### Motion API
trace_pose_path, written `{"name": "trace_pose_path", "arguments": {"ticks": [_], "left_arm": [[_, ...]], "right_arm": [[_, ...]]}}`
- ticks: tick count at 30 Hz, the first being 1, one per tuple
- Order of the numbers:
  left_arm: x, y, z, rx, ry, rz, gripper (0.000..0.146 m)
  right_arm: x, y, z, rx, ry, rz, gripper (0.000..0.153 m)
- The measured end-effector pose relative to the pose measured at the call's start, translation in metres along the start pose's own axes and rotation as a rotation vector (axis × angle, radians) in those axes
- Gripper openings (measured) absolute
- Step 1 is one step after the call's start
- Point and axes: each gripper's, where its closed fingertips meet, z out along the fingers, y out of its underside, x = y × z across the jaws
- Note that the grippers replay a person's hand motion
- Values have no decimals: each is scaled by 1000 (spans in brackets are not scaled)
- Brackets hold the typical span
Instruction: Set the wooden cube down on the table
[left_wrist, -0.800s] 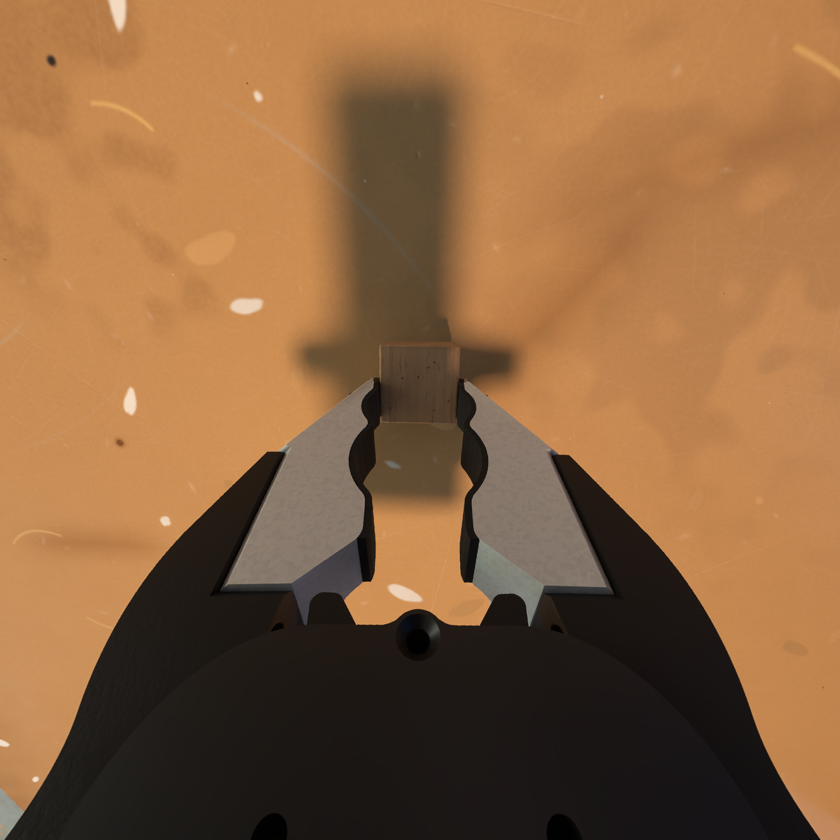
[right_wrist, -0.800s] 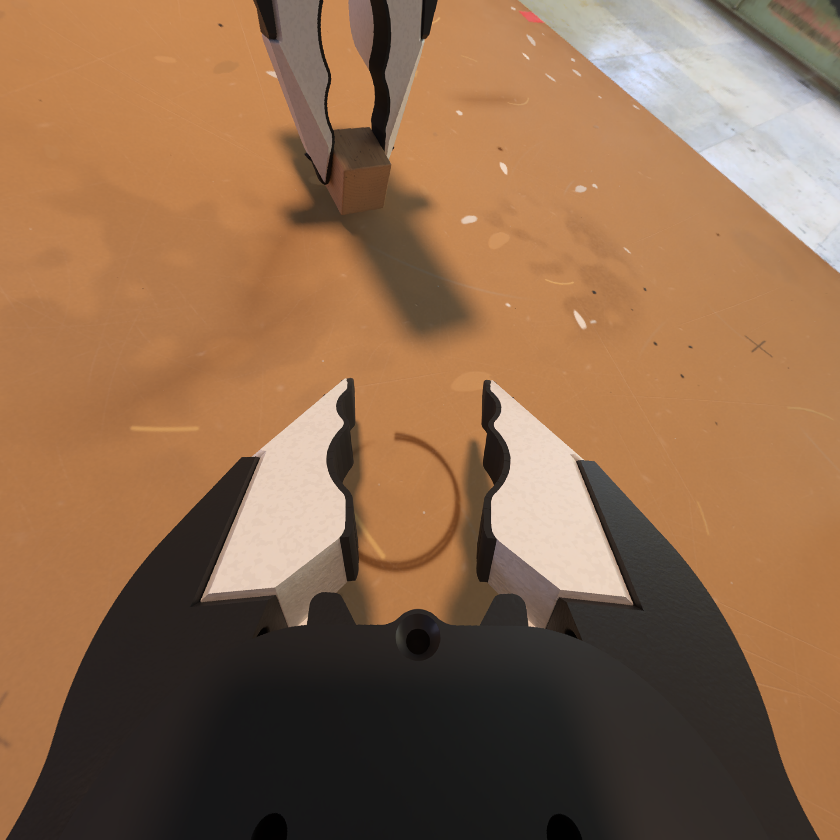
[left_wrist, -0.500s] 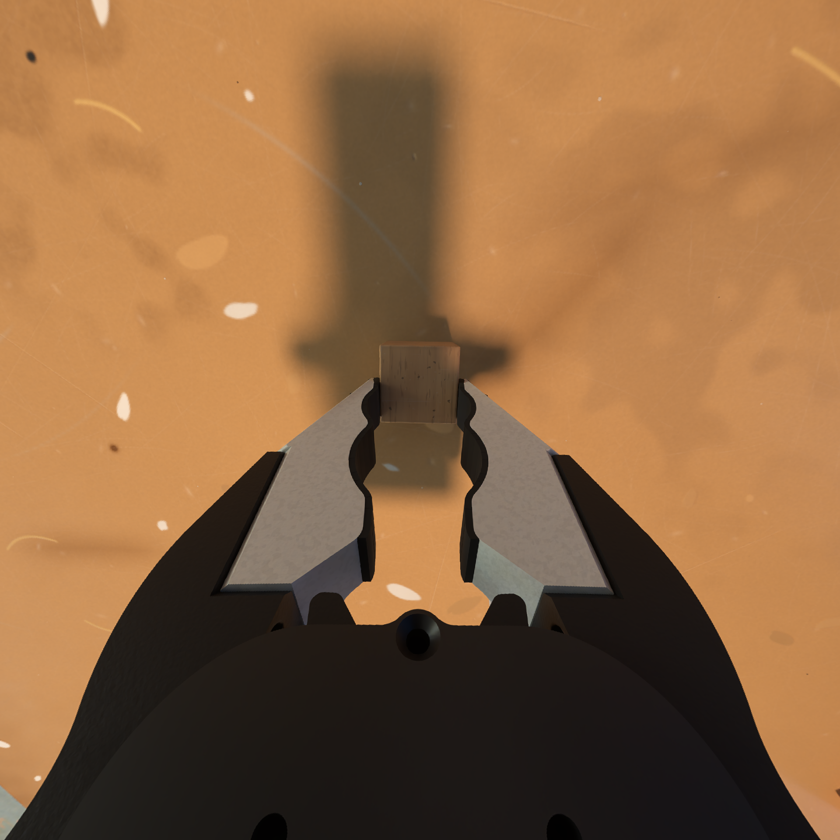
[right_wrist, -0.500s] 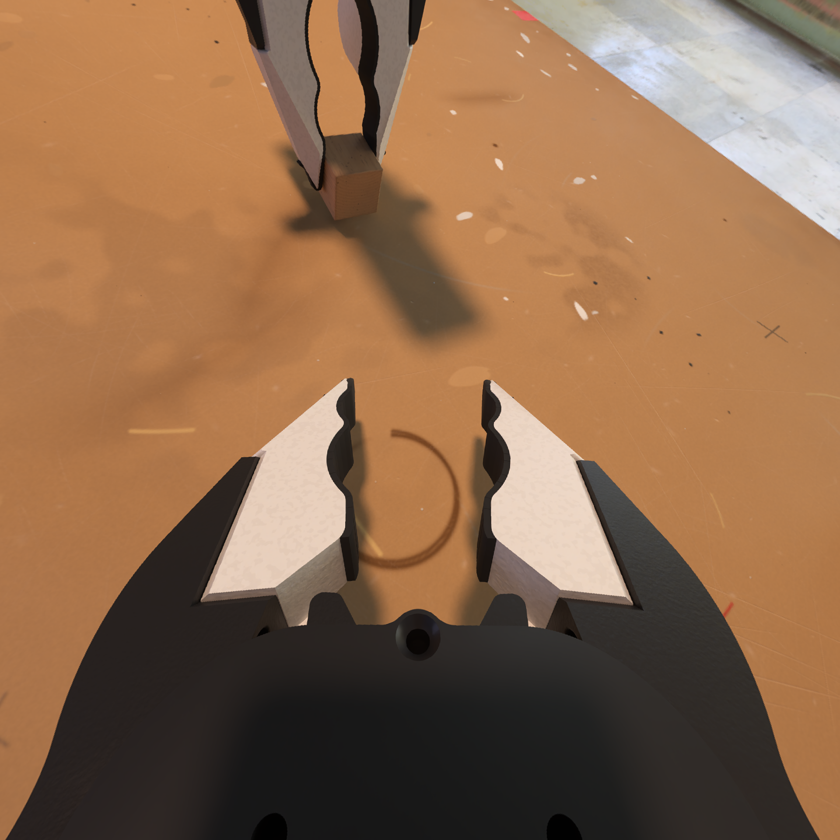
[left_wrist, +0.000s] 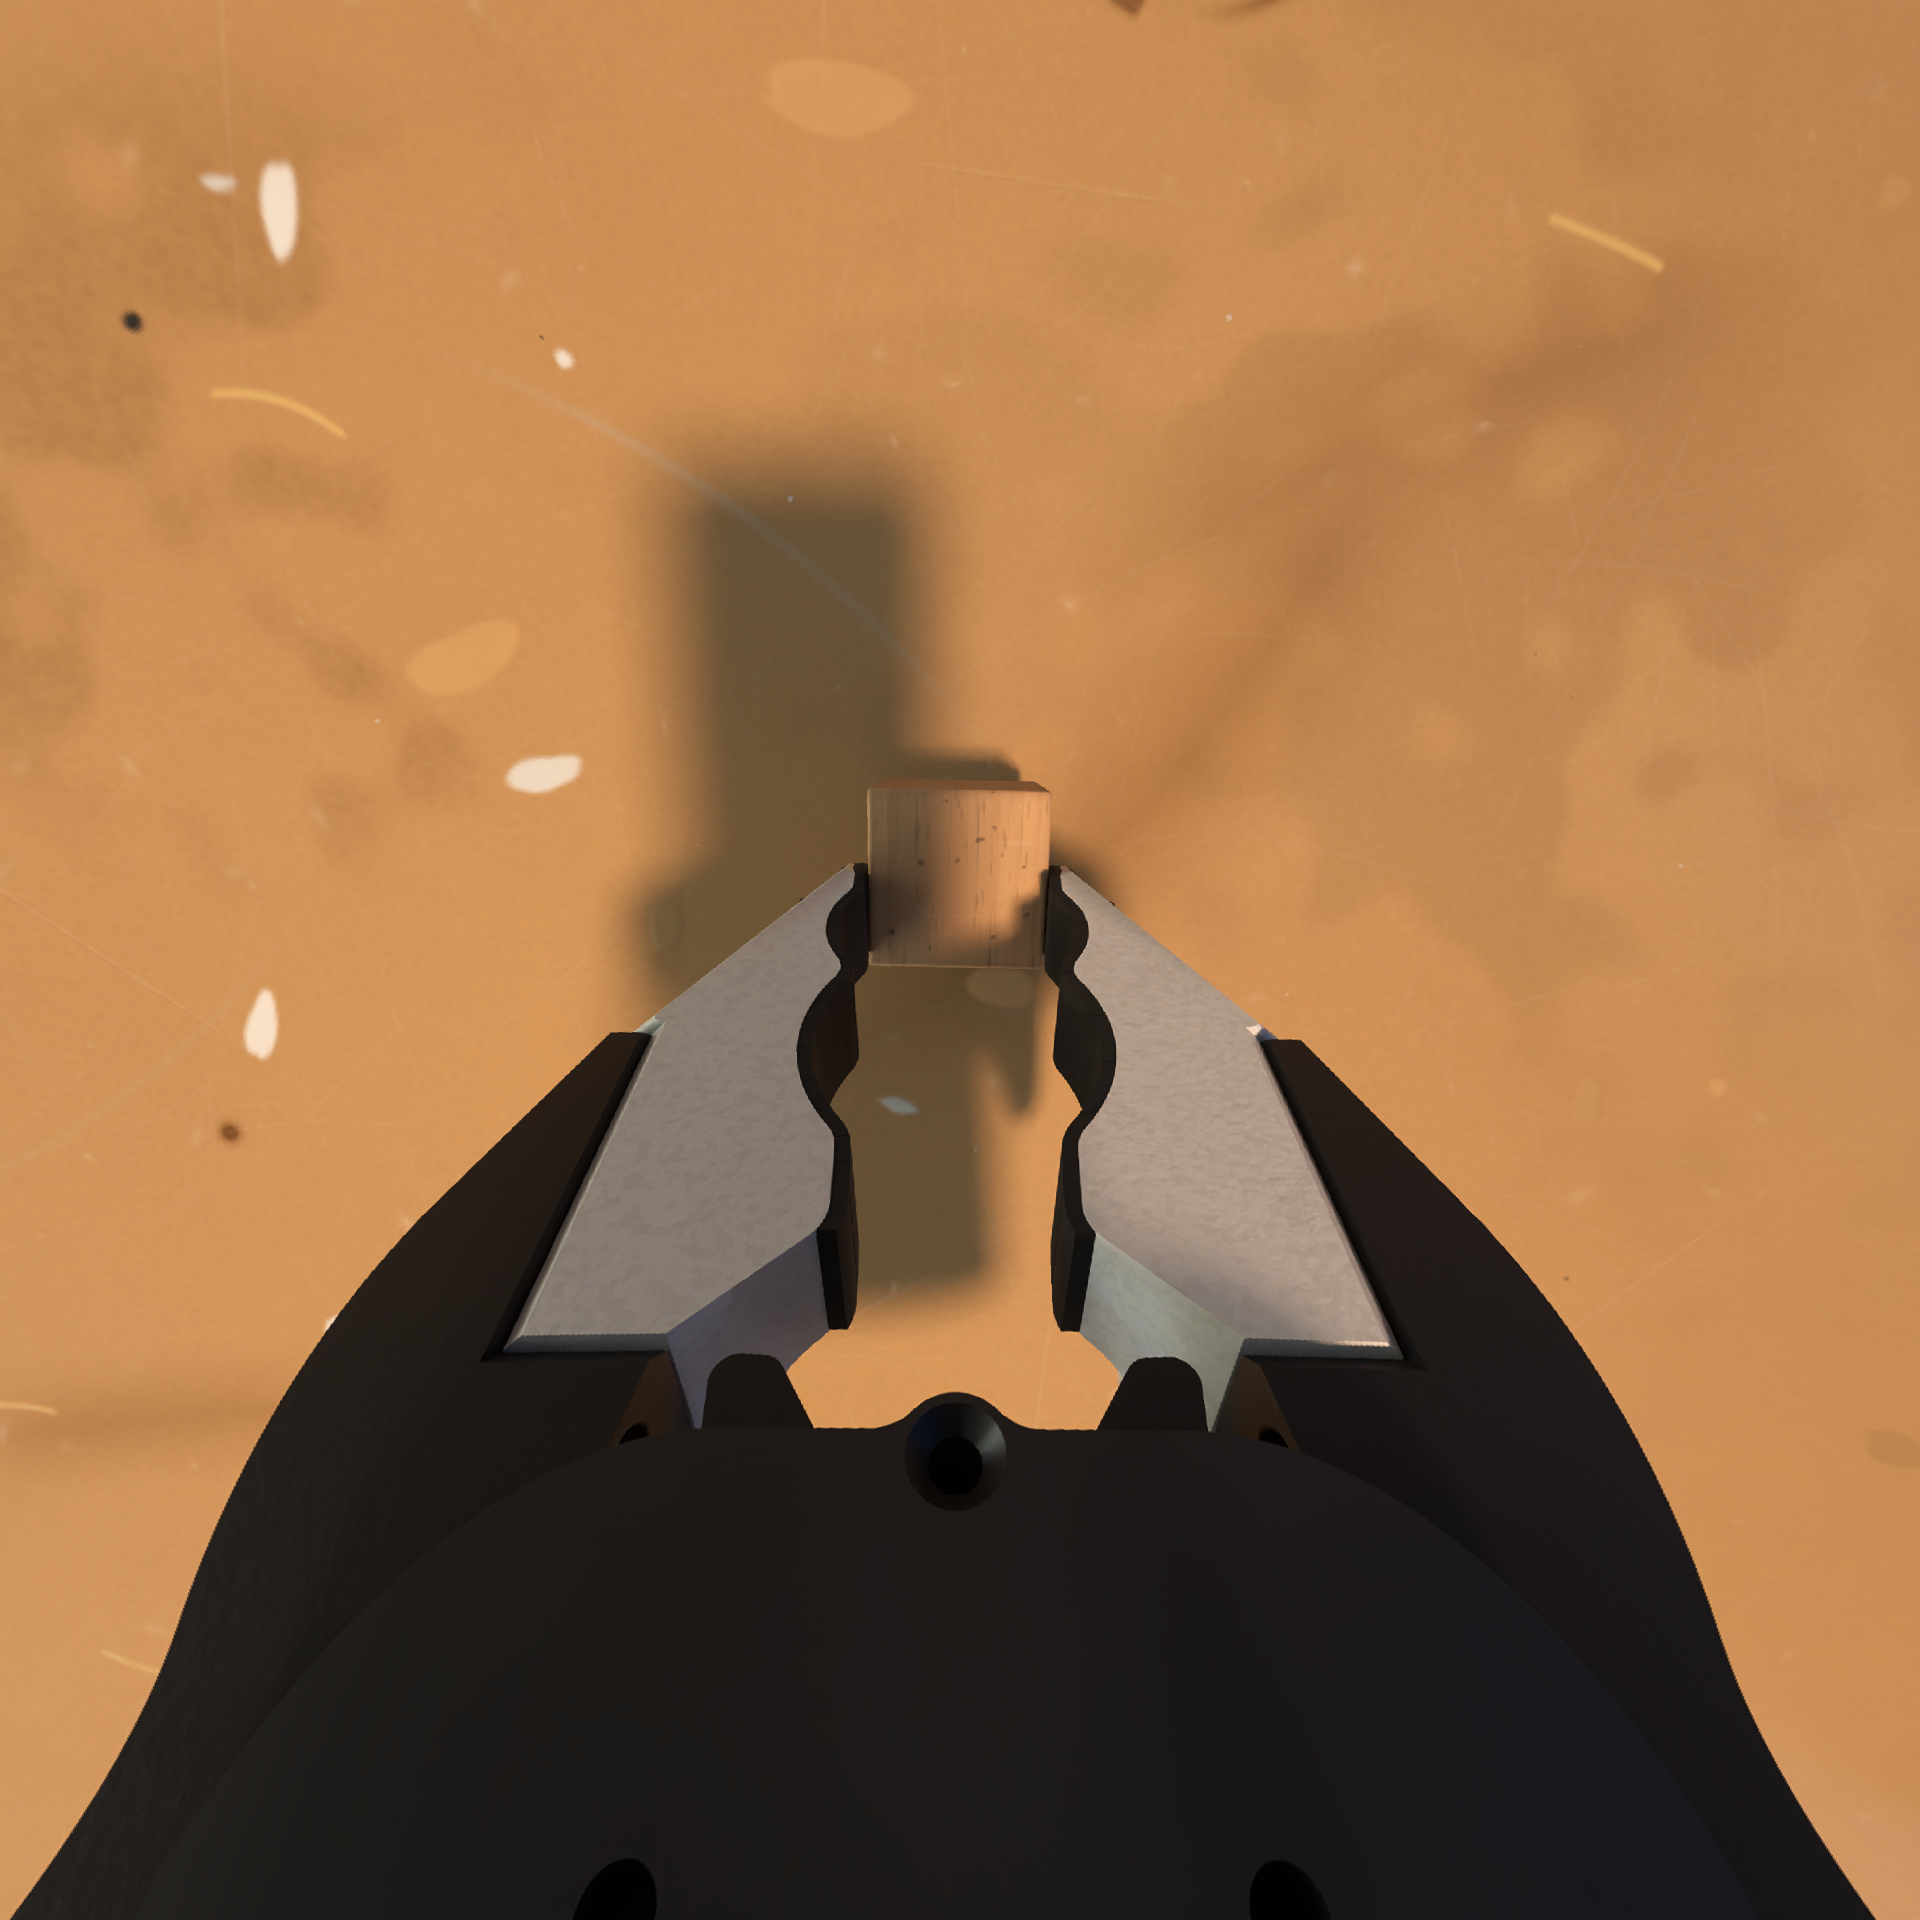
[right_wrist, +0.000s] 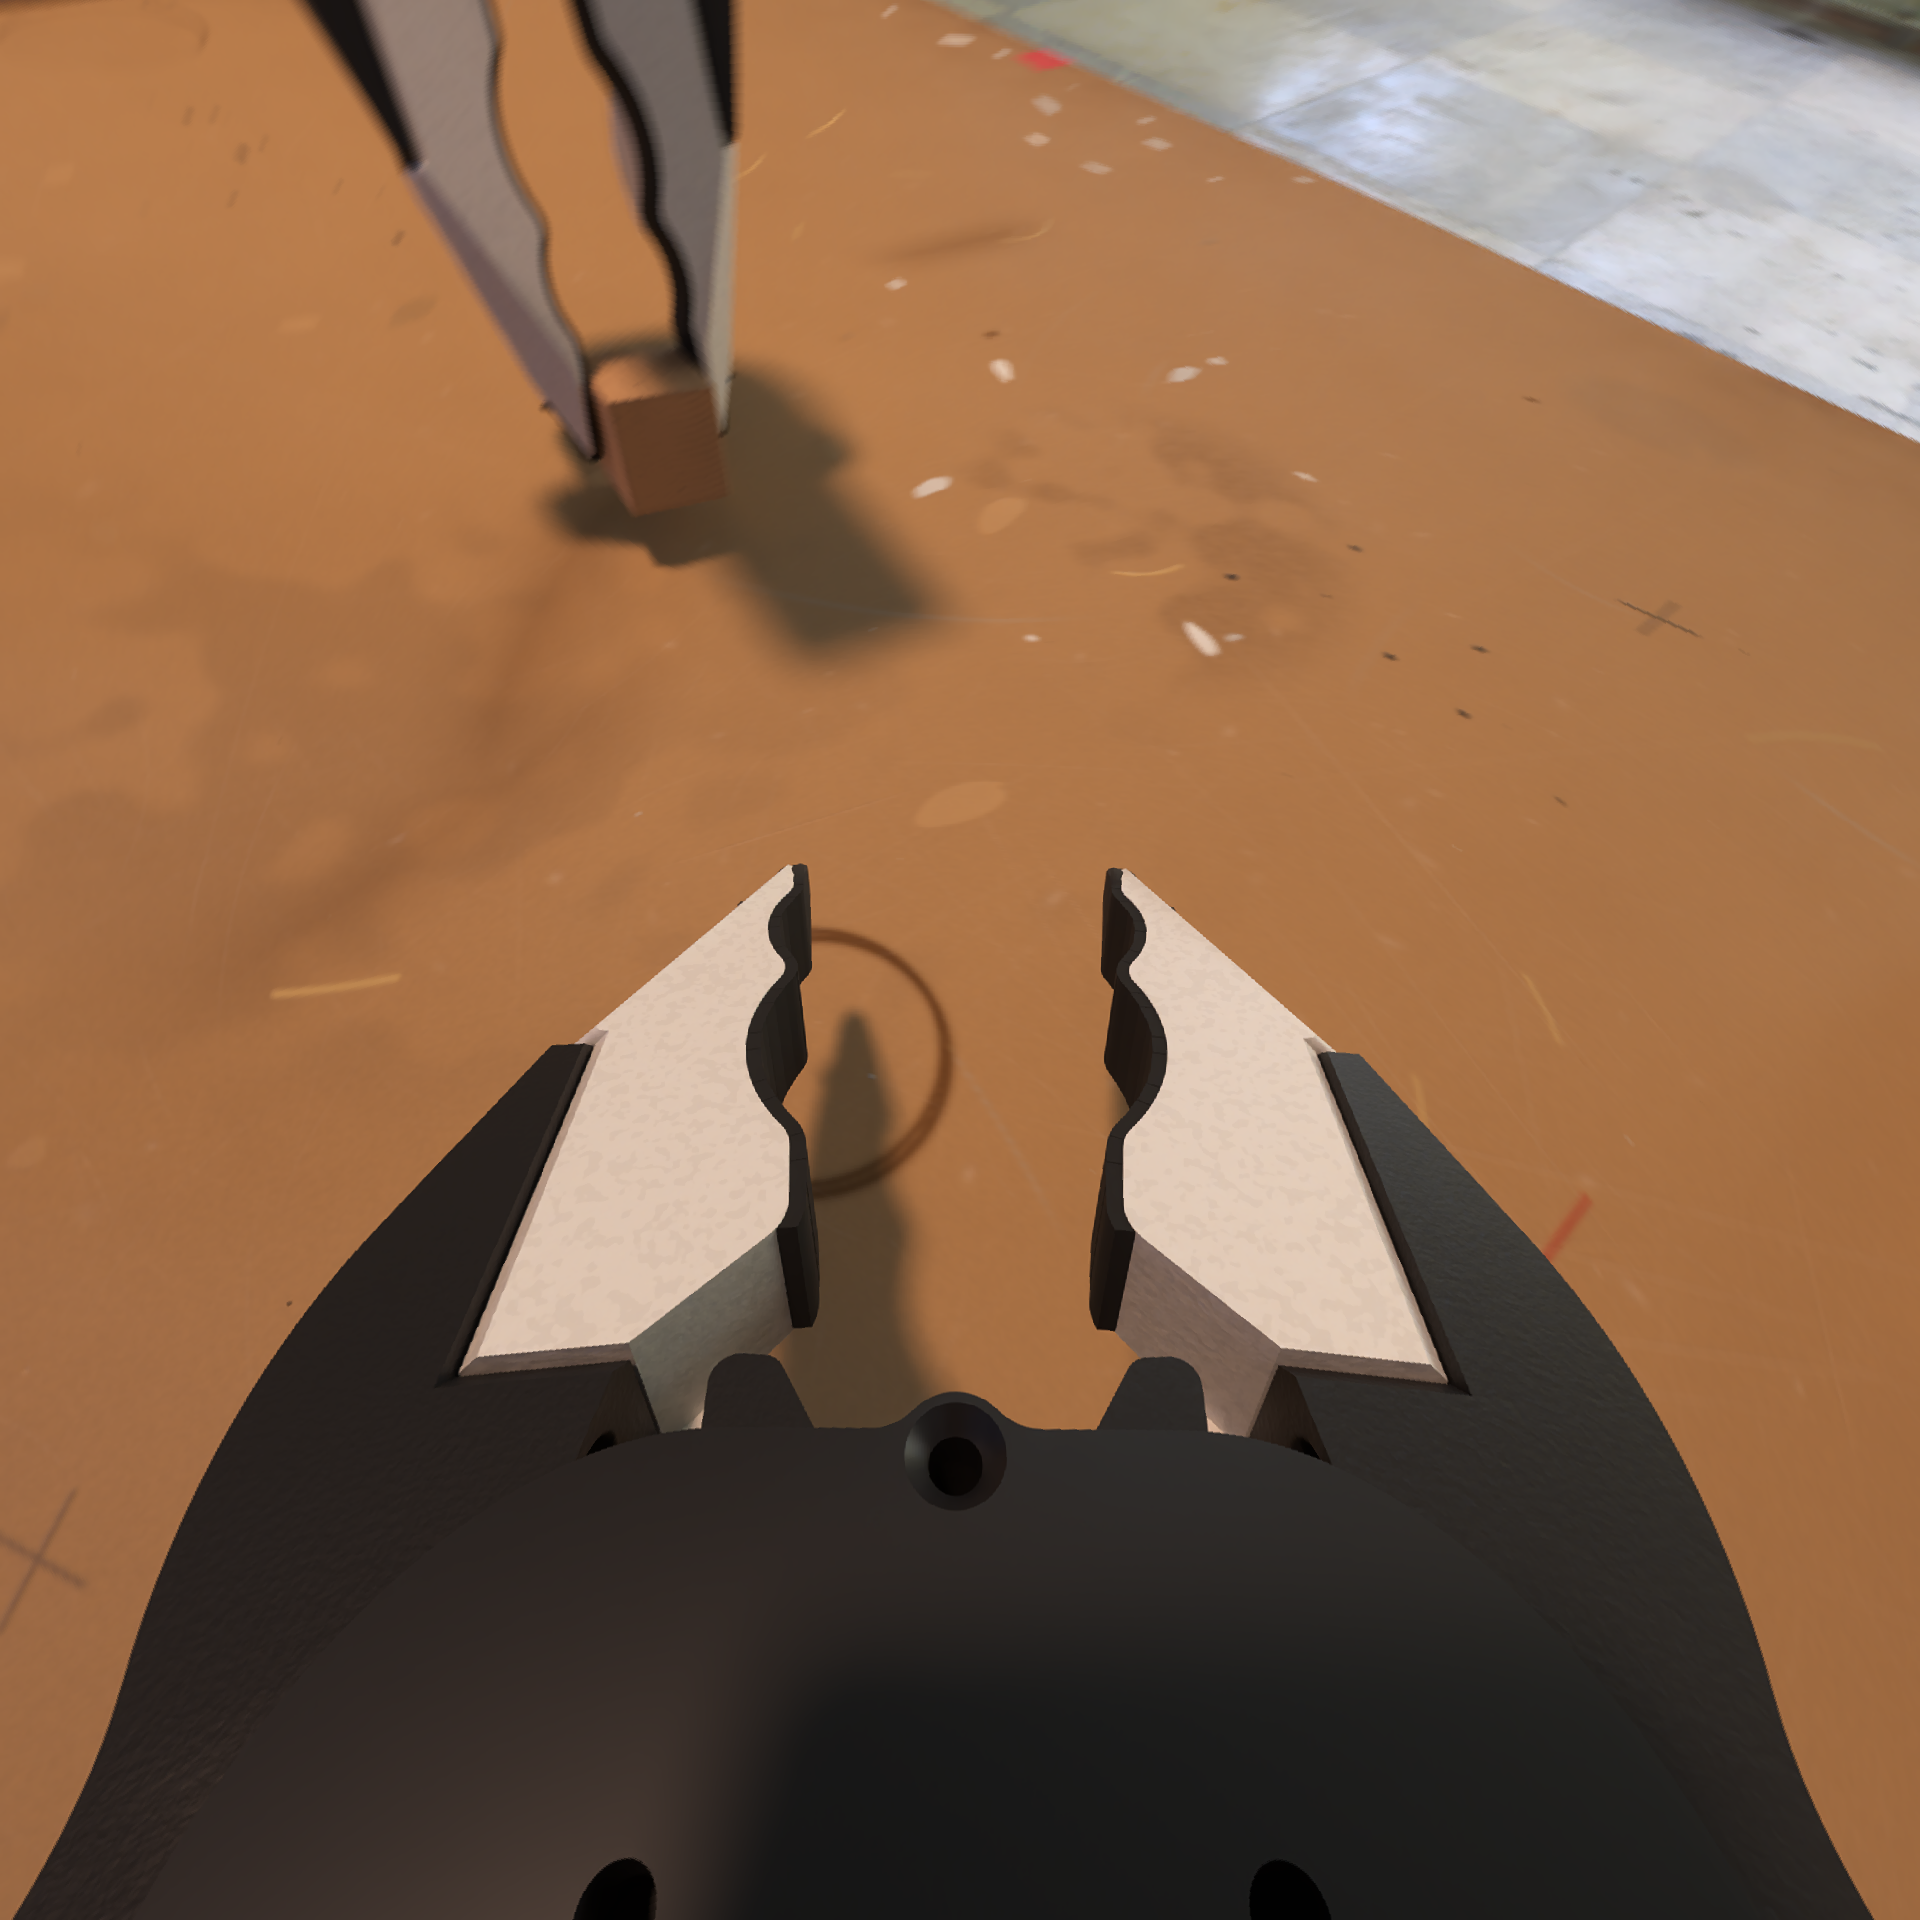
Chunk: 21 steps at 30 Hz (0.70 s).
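Observation:
The small wooden cube (left_wrist: 956, 831) sits between the fingertips of my left gripper (left_wrist: 956, 894), which is shut on it and points down at the orange table (left_wrist: 1455, 520). In the right wrist view the cube (right_wrist: 665, 462) is at or just above the table surface, with its shadow right beside it. I cannot tell whether it touches. The left gripper (right_wrist: 652, 431) comes down from the top left of that view. My right gripper (right_wrist: 954, 883) is open and empty, low over the table, well short of the cube.
The table (right_wrist: 312, 727) is stained and flecked with white specks and a dark ring mark (right_wrist: 935, 1039). Its far edge runs diagonally across the upper right, with grey floor (right_wrist: 1610, 125) beyond.
My left gripper has come down with the cube, and its shadow has closed in on the cube. The right gripper has shifted a little, so the cube sits lower and further left in its view.

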Motion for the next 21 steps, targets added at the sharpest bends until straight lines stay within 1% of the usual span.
{"name": "trace_pose_path", "arguments": {"ticks": [5,10,13,16,18,21], "left_arm": [[-4,1,-3,86,-17,62,33],[-3,4,1,93,-12,106,33],[-3,6,4,113,-16,99,33],[-3,6,4,122,-12,86,33],[-4,7,4,109,-12,83,33],[-3,7,5,85,-2,93,33]], "right_arm": [[38,4,-18,43,130,153,55],[59,17,-23,17,213,270,55],[70,23,-30,19,249,353,55],[75,22,-35,64,238,438,46],[75,19,-35,94,212,475,46],[73,20,-32,91,202,476,49]]}}
